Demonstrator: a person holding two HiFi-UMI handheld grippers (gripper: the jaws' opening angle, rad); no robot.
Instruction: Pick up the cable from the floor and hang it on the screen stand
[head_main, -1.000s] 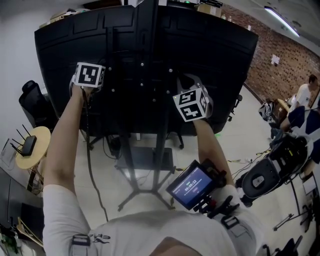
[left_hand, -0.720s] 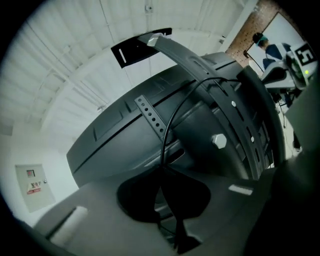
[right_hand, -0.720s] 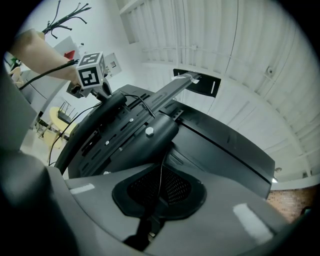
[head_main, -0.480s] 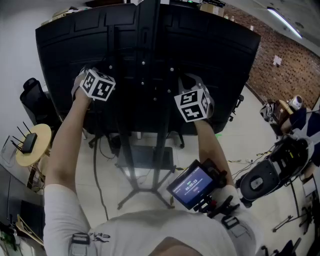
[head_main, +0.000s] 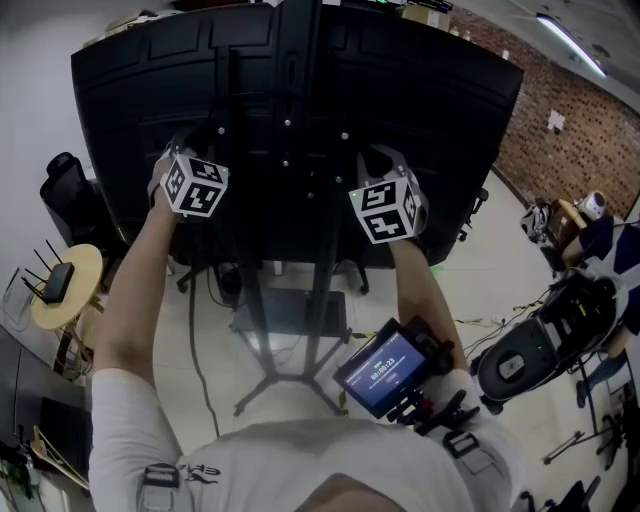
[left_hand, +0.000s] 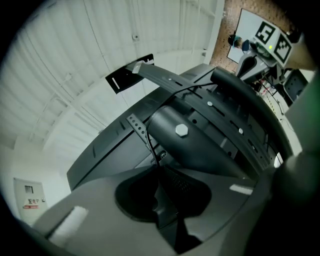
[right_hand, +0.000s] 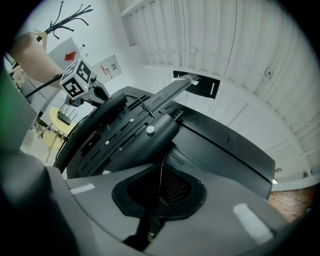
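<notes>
Status: you've got both grippers up at the back of the screen (head_main: 440, 130), on the mount hardware at the top of the screen stand (head_main: 322, 310). In the head view your left gripper (left_hand: 160, 186) sits at 10 o'clock of centre and your right gripper (right_hand: 161, 186) at 1 o'clock, well apart.

Cable (left_hand: 150, 150): its upper run is strung across the mount bracket between your two grippers. In the left gripper view it leaves the jaws toward 12 o'clock and passes just beside a perforated strap (left_hand: 136, 125). In the head view a slack length drops from your left hand toward 6 o'clock, near the stand's legs. Can't see where it ends.

Left gripper: jaws have just been opening. They now show a narrow gap with the cable threaded through it, and the pads don't look to be pressing on it.

Right gripper: jaws nearly together, pinched on a thin run of the cable that goes up to the bracket at 12 o'clock.

Else: a lit handheld unit (head_main: 385, 370) on your right forearm at 5 o'clock. A router (head_main: 57, 290) sits on a small round tabletop (head_main: 85, 275) at the 9 o'clock edge.
</notes>
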